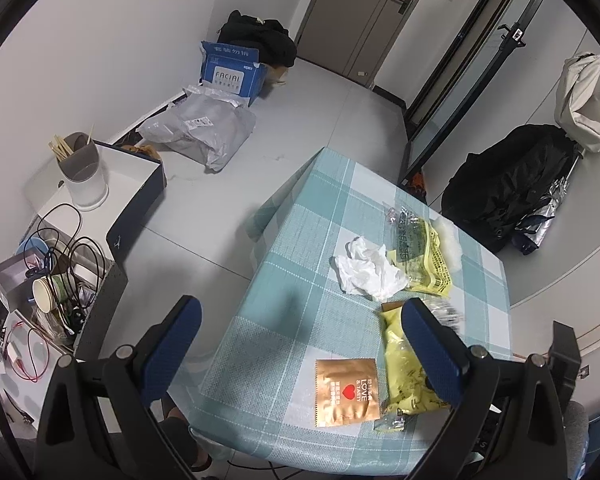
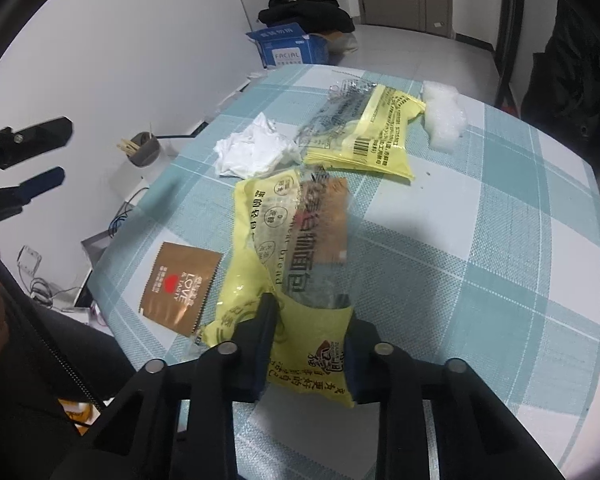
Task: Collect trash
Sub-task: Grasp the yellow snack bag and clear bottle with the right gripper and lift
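**Yellow bread wrapper pinched by the right claw, rest of the trash lying on the tabletop**

The near yellow bread wrapper (image 2: 260, 248) is gripped at its bottom edge by the right claw (image 2: 310, 344), jaws closed down narrow on the plastic; the wrapper is stretched out toward 12 o'clock over the checked tabletop (image 2: 480, 264). At about 9 o'clock of it, just beside and partly tucked under, a gold sachet (image 2: 180, 282) is seen lying flat. Toward 12 o'clock a crumpled white tissue (image 2: 254, 150) is found, and at 1 o'clock a second yellow wrapper (image 2: 364, 136), touching the tissue. A lump of white foam (image 2: 444, 116) sits past that wrapper at 2 o'clock.

The left claw (image 1: 300, 344) is held spread wide, nothing between its jaws, over the tabletop's left edge. A blue box (image 1: 232, 70) is spotted on the floor at 11 o'clock.
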